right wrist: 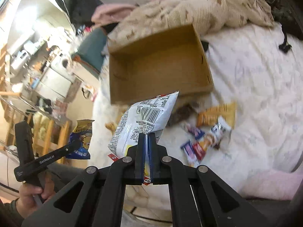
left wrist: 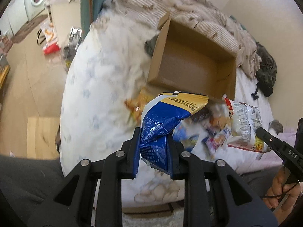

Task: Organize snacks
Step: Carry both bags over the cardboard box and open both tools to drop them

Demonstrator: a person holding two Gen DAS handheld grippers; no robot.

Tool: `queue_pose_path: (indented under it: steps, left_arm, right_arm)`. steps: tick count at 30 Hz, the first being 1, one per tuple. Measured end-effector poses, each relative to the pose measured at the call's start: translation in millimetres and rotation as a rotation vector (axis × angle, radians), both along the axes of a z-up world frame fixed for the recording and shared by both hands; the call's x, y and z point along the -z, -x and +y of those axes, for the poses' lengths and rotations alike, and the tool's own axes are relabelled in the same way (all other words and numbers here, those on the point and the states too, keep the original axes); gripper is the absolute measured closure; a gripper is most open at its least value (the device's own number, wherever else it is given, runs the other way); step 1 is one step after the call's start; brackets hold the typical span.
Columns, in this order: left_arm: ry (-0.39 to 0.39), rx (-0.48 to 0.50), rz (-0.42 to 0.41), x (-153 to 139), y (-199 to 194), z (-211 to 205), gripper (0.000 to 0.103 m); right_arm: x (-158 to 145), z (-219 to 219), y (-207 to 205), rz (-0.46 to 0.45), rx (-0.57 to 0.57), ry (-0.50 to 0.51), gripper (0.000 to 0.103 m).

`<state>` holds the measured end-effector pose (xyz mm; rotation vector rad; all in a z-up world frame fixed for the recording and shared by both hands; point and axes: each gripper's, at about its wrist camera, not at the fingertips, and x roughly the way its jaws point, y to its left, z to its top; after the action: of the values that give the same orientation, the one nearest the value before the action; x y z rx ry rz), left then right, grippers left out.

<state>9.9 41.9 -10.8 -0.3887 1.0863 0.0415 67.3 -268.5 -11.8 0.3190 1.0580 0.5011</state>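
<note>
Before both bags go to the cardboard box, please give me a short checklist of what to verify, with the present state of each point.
1. Left gripper shut on the blue bag: ok.
2. Right gripper shut on the white bag: ok.
3. Cardboard box open on top, nothing seen inside: ok.
4. Both bags lifted clear of the bed: ok.
5. Grip firm enough for carrying: cannot tell; each bag is pinched only at one end.
6. Small snack packs remaining on the bed, still to be put away: not ok.
</note>
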Motion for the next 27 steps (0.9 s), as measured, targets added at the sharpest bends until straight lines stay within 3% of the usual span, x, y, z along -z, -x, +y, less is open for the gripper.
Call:
queue_pose_path:
  steps: [8, 14, 21, 24, 27]
  left_arm:
    - [-0.040, 0.040, -0.063, -30.1, -57.6, -12.1, 0.083]
    - [-0.059, 0.069, -0.068, -25.9, -104.1, -26.3, 0.083]
    - [-0.098, 0.094, -0.082, 3.4, -160.4, -41.0, 0.083]
    - [-0.059, 0.100, -0.062, 23.2, -169.1, -43.9, 0.083]
    - [-0.069, 0.115, -0.050, 38.4, -174.4, -51.1, 0.083]
  right_arm:
    - [-24.6, 8.2, -38.4, -0.078, 0.023, -0.032, 0.099]
    - [-22.5, 7.9, -84.1, -0.083, 0.058, -0.036, 0.099]
    - [9.3, 6.2, -136.0, -0.057, 0.097, -0.021, 0.099]
    - [32.8, 5.2, -148.0, -0.041, 0.104, -0.024, 0.099]
    - [52.7, 9.1, -154.7, -0.013, 0.103, 0.034, 0.099]
